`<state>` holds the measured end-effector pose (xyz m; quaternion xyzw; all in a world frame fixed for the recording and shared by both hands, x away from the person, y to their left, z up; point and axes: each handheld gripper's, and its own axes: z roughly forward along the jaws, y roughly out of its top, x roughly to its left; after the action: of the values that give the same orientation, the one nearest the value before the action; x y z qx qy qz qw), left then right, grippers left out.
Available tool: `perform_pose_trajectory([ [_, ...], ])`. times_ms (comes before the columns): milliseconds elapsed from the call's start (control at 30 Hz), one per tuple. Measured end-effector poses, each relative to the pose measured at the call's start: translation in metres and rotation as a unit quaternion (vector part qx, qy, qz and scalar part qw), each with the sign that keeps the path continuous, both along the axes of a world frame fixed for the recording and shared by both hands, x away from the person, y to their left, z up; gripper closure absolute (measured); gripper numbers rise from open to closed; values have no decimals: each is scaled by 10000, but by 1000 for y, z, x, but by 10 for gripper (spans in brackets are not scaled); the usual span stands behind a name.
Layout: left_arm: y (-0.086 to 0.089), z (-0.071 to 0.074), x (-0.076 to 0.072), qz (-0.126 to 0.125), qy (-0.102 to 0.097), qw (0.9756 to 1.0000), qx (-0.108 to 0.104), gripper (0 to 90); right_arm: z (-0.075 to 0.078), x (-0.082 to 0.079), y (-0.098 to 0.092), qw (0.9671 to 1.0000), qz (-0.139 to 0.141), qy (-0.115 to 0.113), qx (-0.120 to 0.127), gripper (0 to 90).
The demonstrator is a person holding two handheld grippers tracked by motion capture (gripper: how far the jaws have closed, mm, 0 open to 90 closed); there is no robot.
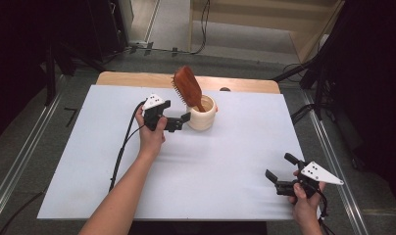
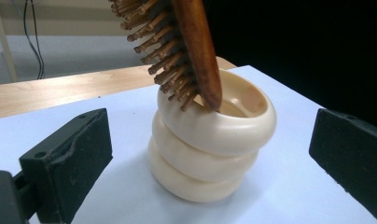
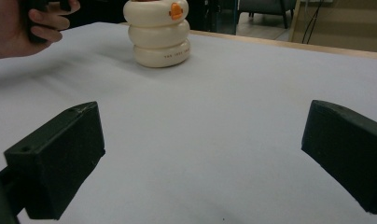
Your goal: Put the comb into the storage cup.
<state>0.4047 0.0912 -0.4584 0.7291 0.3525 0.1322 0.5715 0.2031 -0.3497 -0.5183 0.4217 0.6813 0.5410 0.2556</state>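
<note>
Black jaws of the left gripper (image 1: 179, 121) stand spread wide, level with the cream cup (image 1: 202, 113) and just short of it, pinching nothing; in the left gripper view the cup (image 2: 210, 140) sits in the gap between the two jaws but ahead of them, with no contact that I can see. The cup is made of three stacked rounded rings and stands upright on the white table top (image 1: 186, 161), toward the far edge. A wooden hairbrush (image 1: 187, 87) stands in it handle down, head up and leaning to the left, its bristles (image 2: 163, 56) facing the left gripper and its handle resting against the inside of the rim.

The right gripper (image 1: 283, 177) is well apart from all this, near the front right corner of the table, its jaws also spread and holding nothing; from there the cup (image 3: 157, 31) shows far off, with the left hand (image 3: 23, 23) beside it.

By my reading the brush is already seated in the cup, so that part looks done. What is left looks like either closing on the cup to move it or drawing the left gripper clear; the pictures do not settle which
</note>
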Motion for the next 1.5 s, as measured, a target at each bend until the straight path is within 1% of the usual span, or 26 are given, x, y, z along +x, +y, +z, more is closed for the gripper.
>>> perform_pose_trajectory([
  [100, 3, 0, -8, -40, -92, 9999, 46, 0, 0, 1, 0, 10000, 4, -13, -1, 0],
  [167, 5, 1, -15, -79, -115, 9999, 64, 0, 0, 1, 1, 10000, 9, -10, -6, 0],
  [267, 7, 1, -26, -155, -244, 9995, 84, 0, 0, 2, 1, 10000, 29, -37, -25, 0],
  [367, 10, 2, -36, -180, -352, 9991, 149, 0, 0, 3, 1, 10000, 37, -54, -26, 0],
  [400, 12, 3, -39, -194, -364, 9991, 129, 0, 0, 3, 1, 10000, 37, -58, -36, 0],
  [533, 20, 6, -49, -143, -447, 9989, 53, 0, 0, 3, 3, 9999, 34, -68, -128, 0],
  [600, 24, 6, -54, -112, -487, 9987, 84, 0, 0, 3, 4, 9999, 49, -71, -135, 0],
  [667, 28, 5, -59, -109, -491, 9987, 66, 0, 0, 3, 3, 9999, 59, -81, -115, 0],
  [767, 33, 4, -64, -89, -515, 9986, 98, 0, 0, 3, 3, 9999, 64, -95, -122, 0],
  [800, 35, 4, -66, -75, -546, 9984, 94, 0, 0, 3, 3, 9999, 59, -87, -130, 0],
  [967, 46, 6, -76, -29, -581, 9983, 74, 0, 0, 3, 4, 9999, 49, -67, -145, 0],
  [1100, 58, 7, -84, 56, -608, 9980, 135, 0, 0, 3, 4, 9998, 59, -71, -168, 0],
  [1233, 70, 7, -91, 144, -572, 9982, 98, 0, 0, 3, 4, 9998, 33, -62, -160, 0],
  [1333, 76, 6, -96, 163, -592, 9980, 161, 0, 0, 2, 4, 9998, 26, -74, -165, 0],
  [1467, 86, 4, -103, 229, -610, 9978, 157, 0, 0, 2, 4, 9998, 20, -64, -173, 0],
  [1500, 89, 4, -105, 249, -626, 9976, 128, 0, 0, 2, 4, 9998, 24, -68, -183, 0],
])
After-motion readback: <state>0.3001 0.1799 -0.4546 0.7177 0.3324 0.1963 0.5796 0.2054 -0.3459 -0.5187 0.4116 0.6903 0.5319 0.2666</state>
